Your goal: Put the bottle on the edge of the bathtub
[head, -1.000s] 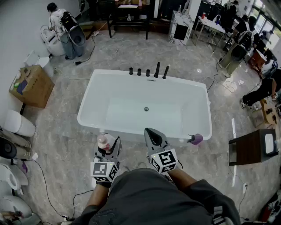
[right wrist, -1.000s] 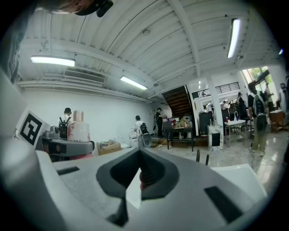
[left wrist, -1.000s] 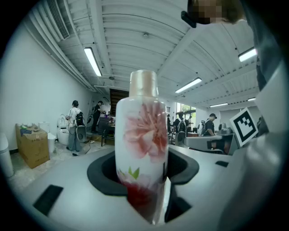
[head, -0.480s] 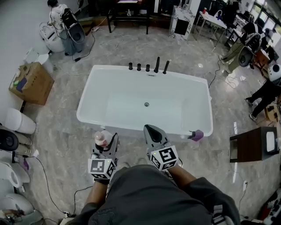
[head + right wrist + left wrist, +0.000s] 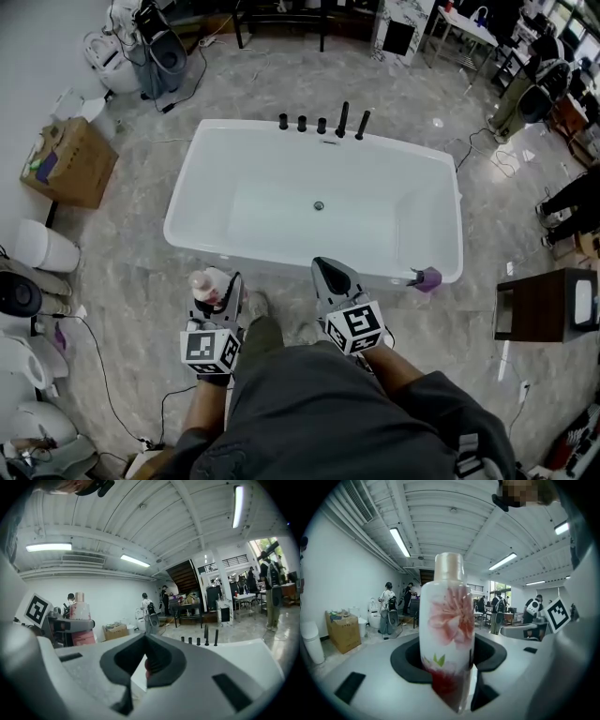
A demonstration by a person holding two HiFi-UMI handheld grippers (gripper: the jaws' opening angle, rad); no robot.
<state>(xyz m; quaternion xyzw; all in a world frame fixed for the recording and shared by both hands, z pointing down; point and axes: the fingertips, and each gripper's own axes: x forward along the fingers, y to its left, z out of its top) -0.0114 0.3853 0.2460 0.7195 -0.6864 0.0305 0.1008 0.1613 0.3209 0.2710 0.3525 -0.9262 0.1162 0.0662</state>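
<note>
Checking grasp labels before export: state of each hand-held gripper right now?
Left hand-held gripper: closed on the floral bottle.
Right hand-held gripper: closed, nothing in it.

- bottle (image 5: 208,284) in L gripper (image 5: 223,292), over floor, just short of bathtub (image 5: 184,202) near rim
- R gripper (image 5: 328,274) right of it, tip at near rim
- taps (image 5: 323,124) on far rim
- cardboard box (image 5: 61,169) left of bathtub, side table (image 5: 539,305) right

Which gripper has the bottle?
The left gripper: its jaws are clamped on the white flower-printed bottle. The right gripper has its jaws together and holds nothing.
</note>
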